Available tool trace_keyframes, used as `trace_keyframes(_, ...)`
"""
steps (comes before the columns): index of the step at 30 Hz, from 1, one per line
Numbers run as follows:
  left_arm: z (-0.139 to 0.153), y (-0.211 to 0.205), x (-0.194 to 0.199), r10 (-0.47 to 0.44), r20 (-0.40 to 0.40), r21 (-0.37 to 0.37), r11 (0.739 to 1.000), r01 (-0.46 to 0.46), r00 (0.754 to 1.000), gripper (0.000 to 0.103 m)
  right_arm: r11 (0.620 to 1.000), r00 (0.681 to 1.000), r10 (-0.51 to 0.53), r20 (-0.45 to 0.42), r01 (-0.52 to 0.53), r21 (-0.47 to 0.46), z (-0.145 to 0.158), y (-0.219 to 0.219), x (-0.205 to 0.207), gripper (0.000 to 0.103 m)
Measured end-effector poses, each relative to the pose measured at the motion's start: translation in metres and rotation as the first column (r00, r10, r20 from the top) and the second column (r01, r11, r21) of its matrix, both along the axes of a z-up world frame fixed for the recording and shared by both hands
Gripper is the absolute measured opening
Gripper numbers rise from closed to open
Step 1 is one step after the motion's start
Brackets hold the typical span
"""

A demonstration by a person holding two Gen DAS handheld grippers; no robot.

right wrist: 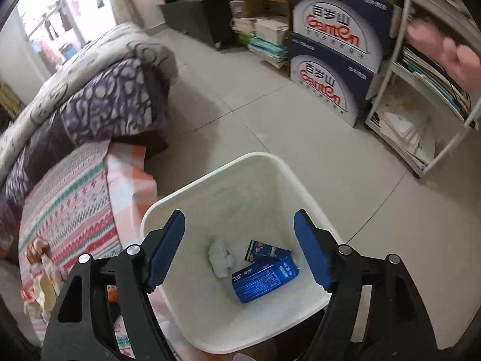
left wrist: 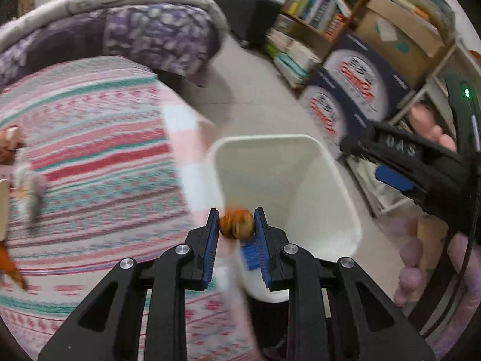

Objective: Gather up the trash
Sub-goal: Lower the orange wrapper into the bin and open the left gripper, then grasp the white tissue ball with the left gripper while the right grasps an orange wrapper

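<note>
My left gripper (left wrist: pixel 236 225) is shut on a small brown, walnut-like piece of trash (left wrist: pixel 236 225), held at the near left rim of the white trash bin (left wrist: pixel 300 180). My right gripper (right wrist: pixel 239 248) is open and empty above the same bin (right wrist: pixel 210 192). Inside the bin lie a blue carton (right wrist: pixel 264 278), a dark blue wrapper (right wrist: pixel 266 251) and a crumpled white tissue (right wrist: pixel 221 258). The right gripper also shows in the left wrist view (left wrist: pixel 390 162), to the right of the bin. More scraps lie on the bed at the far left (left wrist: pixel 12 165), and in the right wrist view (right wrist: pixel 39 270).
The bed with a striped pink and green cover (left wrist: pixel 90 165) lies left of the bin, with a folded purple and grey quilt (right wrist: pixel 99 90) at its far end. Stacked dark blue cartons (right wrist: pixel 333 60), a bookshelf (left wrist: pixel 318 9) and a white shelf unit (right wrist: pixel 421 105) line the right side. The floor is tiled (right wrist: pixel 270 114).
</note>
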State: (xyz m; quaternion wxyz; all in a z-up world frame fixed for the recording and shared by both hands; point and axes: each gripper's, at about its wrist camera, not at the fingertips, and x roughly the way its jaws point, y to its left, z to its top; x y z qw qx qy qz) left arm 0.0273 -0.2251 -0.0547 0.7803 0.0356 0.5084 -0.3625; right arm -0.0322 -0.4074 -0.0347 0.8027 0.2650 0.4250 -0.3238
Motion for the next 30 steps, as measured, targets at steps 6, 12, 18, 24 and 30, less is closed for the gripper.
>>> trace_keyframes(6,-0.007,-0.024,-0.007,-0.082,-0.090,-0.099,0.992,0.073,0.993,0.028,0.999,0.999,-0.040,0.025,0.040,0.021,0.003,-0.014,-0.010,0.075)
trace_keyframes(12,-0.005,-0.026,-0.009,-0.108,-0.114,-0.140,0.986,0.092,0.988,0.064,0.998,0.997,-0.052,0.056,0.049,0.043,0.009,-0.014,-0.013,0.080)
trace_keyframes(18,0.003,0.002,-0.003,-0.022,-0.048,-0.063,0.998,0.019,0.999,0.065,1.000,0.997,-0.018,0.069,0.017,0.026,0.013,0.005,-0.003,0.086)
trace_keyframes(24,0.010,0.034,0.000,0.078,0.113,0.096,0.991,-0.089,0.991,0.070,0.999,0.998,0.044,0.048,-0.044,-0.005,0.013,0.033,0.012,0.090)
trace_keyframes(30,0.008,0.071,0.010,0.160,0.228,0.232,0.949,-0.214,0.960,0.075,0.988,0.990,0.144,0.005,-0.144,-0.055,0.010,0.073,0.033,0.095)
